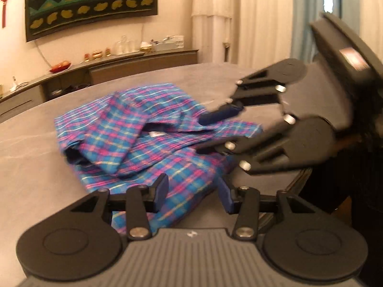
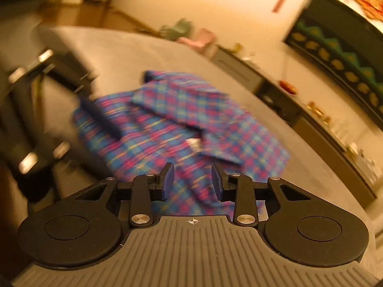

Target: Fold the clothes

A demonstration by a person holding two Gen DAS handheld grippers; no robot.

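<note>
A blue, pink and yellow plaid shirt (image 1: 134, 138) lies rumpled on the grey table (image 1: 31, 167), collar and a white label showing near its middle. My left gripper (image 1: 191, 191) is open just above the shirt's near edge, empty. My right gripper (image 1: 208, 131) comes in from the right over the shirt, jaws apart with cloth between them. In the blurred right wrist view the right gripper (image 2: 192, 179) is open over the shirt (image 2: 182, 124), and one of the left gripper's fingers (image 2: 100, 117) reaches over the shirt's left side.
A long dark sideboard (image 1: 115, 67) with bottles, boxes and a red bowl runs along the far wall under a dark patterned hanging (image 1: 91, 2). Curtains (image 1: 258, 19) hang at the right. The table edge (image 1: 299, 179) drops off near my right gripper.
</note>
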